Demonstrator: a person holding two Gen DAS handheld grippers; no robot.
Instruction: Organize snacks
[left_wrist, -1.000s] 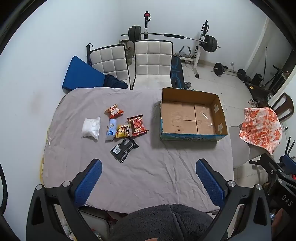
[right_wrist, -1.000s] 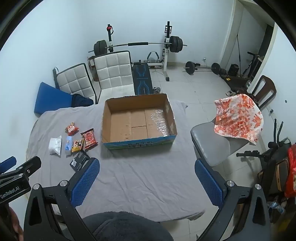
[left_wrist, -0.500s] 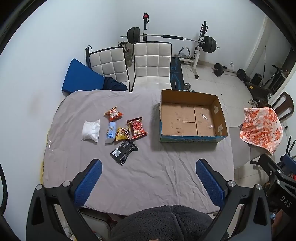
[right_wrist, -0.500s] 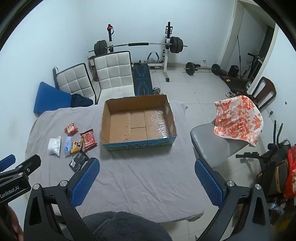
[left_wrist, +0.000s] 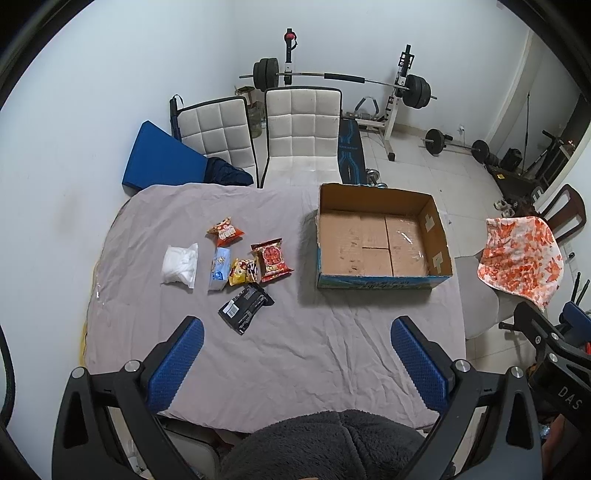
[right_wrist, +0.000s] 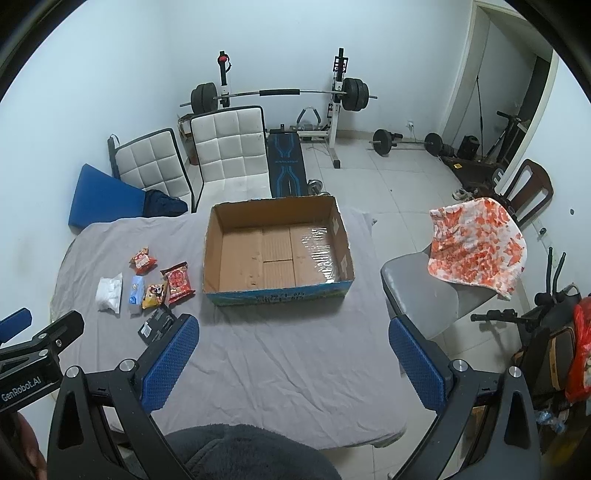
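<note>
Several snack packets lie on the left of the grey-clothed table (left_wrist: 295, 350): a white packet (left_wrist: 180, 264), a light blue one (left_wrist: 219, 273), an orange one (left_wrist: 225, 232), a yellow one (left_wrist: 242, 271), a red one (left_wrist: 272, 259) and a black one (left_wrist: 245, 307). An empty cardboard box (left_wrist: 382, 240) stands to their right. My left gripper (left_wrist: 295, 354) hangs open high above the table's near edge. My right gripper (right_wrist: 293, 358) is open too, high over the table in front of the box (right_wrist: 277, 254), with the snacks (right_wrist: 147, 288) to its left.
Two white padded chairs (left_wrist: 295, 129) stand behind the table, with a blue mat (left_wrist: 159, 162) at the wall. A weight bench and barbell rack (right_wrist: 280, 96) fill the back. A grey chair with an orange-patterned cloth (right_wrist: 476, 247) stands right of the table.
Both grippers have drawn back and up slightly, so the table looks a little farther off. Nothing on the table has moved.
</note>
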